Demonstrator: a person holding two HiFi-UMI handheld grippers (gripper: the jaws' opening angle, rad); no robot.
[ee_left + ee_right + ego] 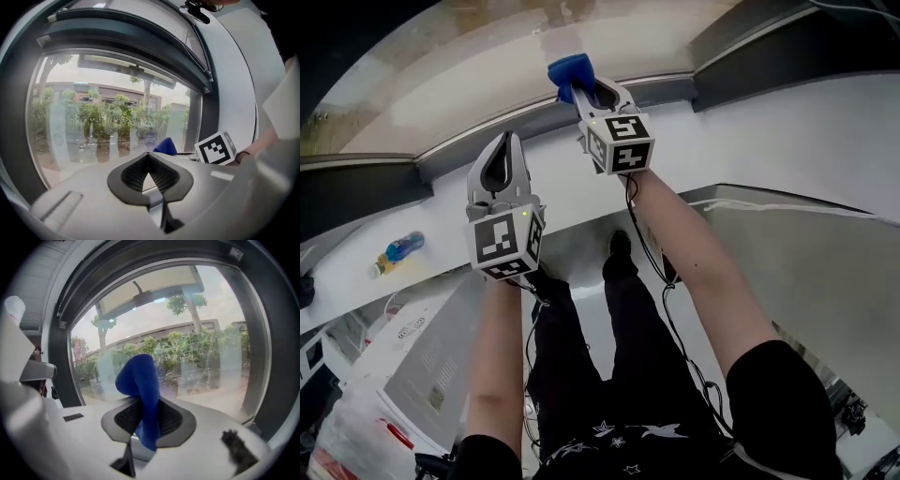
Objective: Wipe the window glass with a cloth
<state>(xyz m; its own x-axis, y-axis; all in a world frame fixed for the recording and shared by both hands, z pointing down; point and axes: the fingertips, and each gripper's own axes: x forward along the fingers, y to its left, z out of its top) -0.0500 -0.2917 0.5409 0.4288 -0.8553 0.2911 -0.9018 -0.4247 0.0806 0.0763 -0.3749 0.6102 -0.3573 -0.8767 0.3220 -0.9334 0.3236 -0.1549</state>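
The right tool is clenched on a folded blue fabric cloth, held near the lower edge of the clear window glass. To its left, the left tool is clenched on nothing.

No legible text: left gripper and right gripper cubes bear coded squares; bottle label, at left, unreadable.
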